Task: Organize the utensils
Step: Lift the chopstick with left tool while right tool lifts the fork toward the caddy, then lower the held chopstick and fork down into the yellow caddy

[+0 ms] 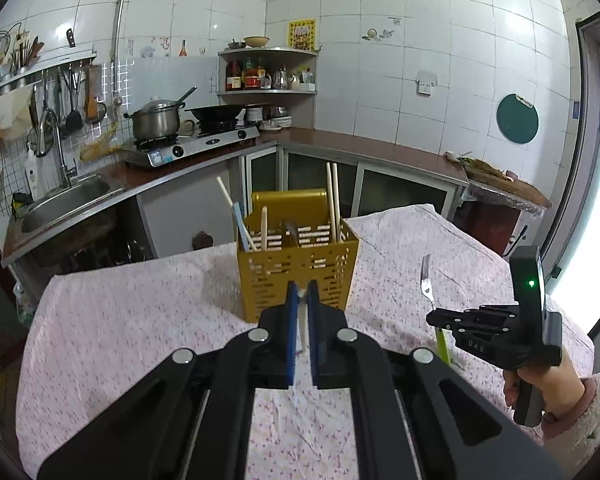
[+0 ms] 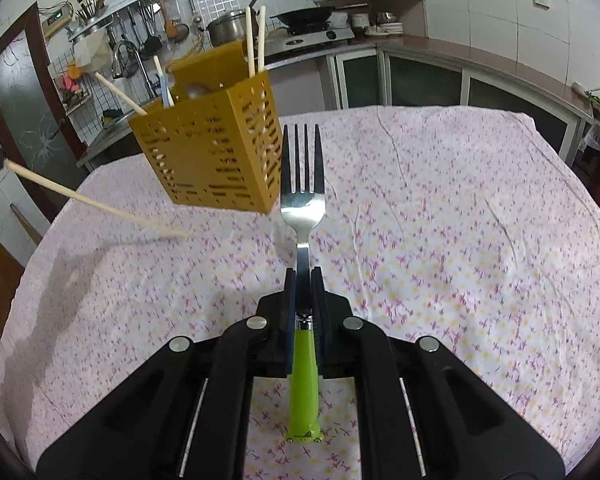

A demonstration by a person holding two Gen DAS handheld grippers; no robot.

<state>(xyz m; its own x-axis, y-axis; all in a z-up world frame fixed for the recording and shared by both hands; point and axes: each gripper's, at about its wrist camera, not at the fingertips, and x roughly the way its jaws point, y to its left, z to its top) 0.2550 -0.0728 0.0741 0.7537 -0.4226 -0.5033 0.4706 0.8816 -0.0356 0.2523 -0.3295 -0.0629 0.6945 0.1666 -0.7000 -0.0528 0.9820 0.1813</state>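
Yellow utensil holder [image 1: 296, 268] near far edge of table [image 1: 140, 320], already holding several chopsticks [image 1: 333, 200], blue-handled piece; so sorting well along, by my read; left gripper [image 1: 302, 292] clamped on pale chopstick [image 2: 96, 204], lifted over left side of cloth; right gripper [image 2: 304, 280] clamped on green-handled fork [image 2: 303, 196], tines toward holder; both left to drop in; nothing else loose in view.
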